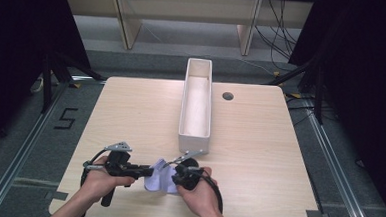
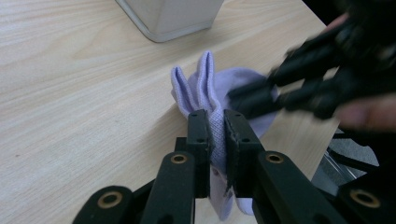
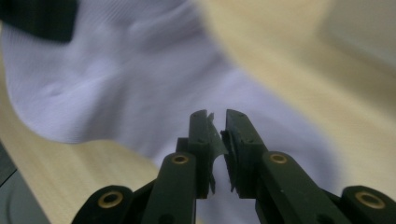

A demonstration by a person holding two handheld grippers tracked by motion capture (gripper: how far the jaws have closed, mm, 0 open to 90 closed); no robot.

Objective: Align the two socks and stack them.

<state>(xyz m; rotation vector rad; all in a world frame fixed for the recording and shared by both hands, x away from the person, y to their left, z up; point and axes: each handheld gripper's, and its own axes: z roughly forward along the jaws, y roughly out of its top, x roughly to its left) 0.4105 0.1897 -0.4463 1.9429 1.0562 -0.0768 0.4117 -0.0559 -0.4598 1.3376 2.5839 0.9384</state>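
Observation:
A pale lilac sock (image 1: 159, 179) lies crumpled on the wooden table (image 1: 130, 115) near its front edge, between my two grippers. My left gripper (image 1: 146, 172) comes in from the left and is shut on a raised fold of the sock (image 2: 205, 86), with fabric pinched between its jaws (image 2: 216, 128). My right gripper (image 1: 176, 177) meets the sock from the right. Its jaws (image 3: 216, 128) stand almost together with sock fabric (image 3: 116, 84) in the narrow gap. In the left gripper view the right gripper (image 2: 243, 98) shows blurred at the sock's far side.
A long white open box (image 1: 196, 106) runs from the table's middle toward the back; its near end (image 2: 173, 18) stands just beyond the sock. A dark cable hole (image 1: 227, 96) is to the box's right. Bare tabletop lies left and right of the hands.

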